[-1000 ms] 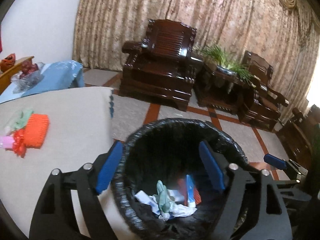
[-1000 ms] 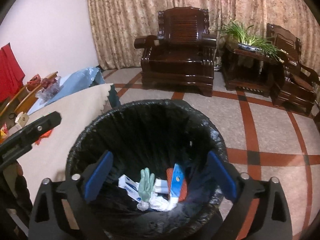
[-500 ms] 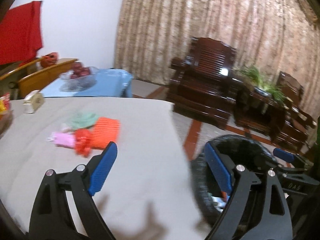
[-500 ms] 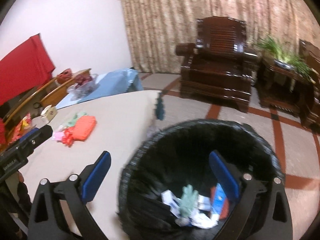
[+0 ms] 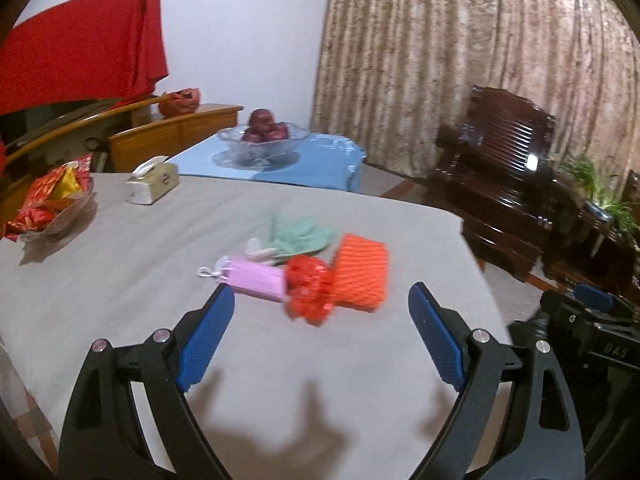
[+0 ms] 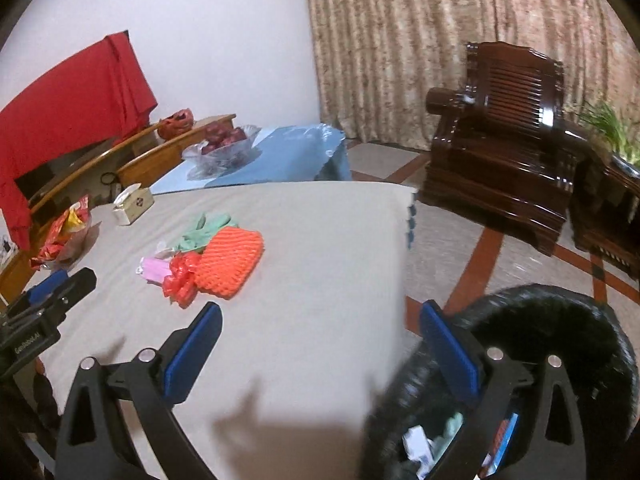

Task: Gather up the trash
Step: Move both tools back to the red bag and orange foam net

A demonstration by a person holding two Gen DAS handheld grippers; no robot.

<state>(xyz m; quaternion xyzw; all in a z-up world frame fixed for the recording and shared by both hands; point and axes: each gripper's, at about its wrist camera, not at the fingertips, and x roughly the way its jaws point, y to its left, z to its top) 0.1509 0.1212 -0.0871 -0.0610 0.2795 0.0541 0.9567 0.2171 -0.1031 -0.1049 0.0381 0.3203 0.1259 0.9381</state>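
On the grey table lies a small heap of trash: an orange foam net, a red crumpled wrapper, a pink packet and a pale green glove. My left gripper hangs open just short of the heap, nothing between its blue pads. My right gripper is open too, over the table's right edge. The black-lined bin stands lower right with paper scraps inside.
A tissue box, a snack bowl and a glass fruit bowl on a blue cloth stand at the back. Dark wooden armchairs and a plant lie beyond the table. The other gripper shows at the left edge.
Both grippers swung left, away from over the bin toward the table. The trash heap now sits ahead of the left gripper and the bin has slid to the lower right.
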